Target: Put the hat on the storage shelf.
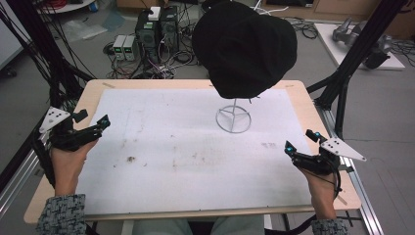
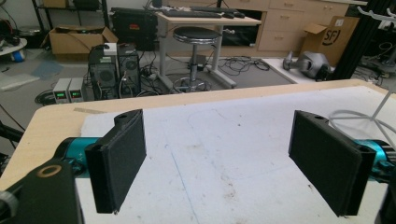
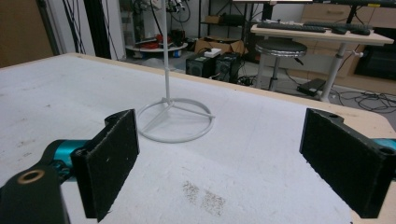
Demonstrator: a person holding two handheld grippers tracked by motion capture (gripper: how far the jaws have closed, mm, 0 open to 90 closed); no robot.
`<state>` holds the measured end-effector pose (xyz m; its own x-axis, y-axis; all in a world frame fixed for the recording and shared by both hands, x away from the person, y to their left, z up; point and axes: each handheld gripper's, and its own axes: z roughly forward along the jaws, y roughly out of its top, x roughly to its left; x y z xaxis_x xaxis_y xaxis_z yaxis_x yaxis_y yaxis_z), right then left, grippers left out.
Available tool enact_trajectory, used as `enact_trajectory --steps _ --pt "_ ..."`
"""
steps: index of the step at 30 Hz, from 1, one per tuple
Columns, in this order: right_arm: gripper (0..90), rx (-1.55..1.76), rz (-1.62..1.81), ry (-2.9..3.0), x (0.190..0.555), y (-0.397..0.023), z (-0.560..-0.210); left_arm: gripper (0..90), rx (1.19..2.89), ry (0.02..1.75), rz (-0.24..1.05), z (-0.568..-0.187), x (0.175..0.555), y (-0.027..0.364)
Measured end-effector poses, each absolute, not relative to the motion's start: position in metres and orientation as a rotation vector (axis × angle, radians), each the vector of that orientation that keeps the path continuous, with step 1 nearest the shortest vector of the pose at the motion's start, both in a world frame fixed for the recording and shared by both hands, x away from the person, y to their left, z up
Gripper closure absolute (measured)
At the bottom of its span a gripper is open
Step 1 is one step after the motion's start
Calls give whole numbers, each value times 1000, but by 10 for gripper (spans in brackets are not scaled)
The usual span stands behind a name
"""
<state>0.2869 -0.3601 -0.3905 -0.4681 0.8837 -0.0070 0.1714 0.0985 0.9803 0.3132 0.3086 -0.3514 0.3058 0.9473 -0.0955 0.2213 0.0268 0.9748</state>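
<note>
The black beanie [image 1: 244,46] is sitting on the white wire stand [image 1: 233,119], keeping its shape; the left gripper [image 1: 90,123] and right gripper [image 1: 303,142] (both with jaws wide apart, empty) are waiting at the table's [image 1: 195,84] edges.

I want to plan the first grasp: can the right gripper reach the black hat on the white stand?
Probably yes. The right gripper is open, and bare white mat lies between it and the stand holding the black hat.

A wooden table [image 1: 303,105] carries a stained white mat [image 1: 186,147]; a white wire stand [image 1: 233,119] rests on it.
</note>
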Motion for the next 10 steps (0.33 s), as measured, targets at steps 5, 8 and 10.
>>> enact_trajectory --steps 5,8,10 --pt "111 1031 1414 1746 288 -358 -391 191 1452 1146 814 -351 313 309" --pt "111 1029 1419 1742 288 -357 -390 191 1454 1144 814 -351 312 309" --pt "111 1028 1418 1742 288 -358 -390 191 1454 1144 814 -351 313 309"
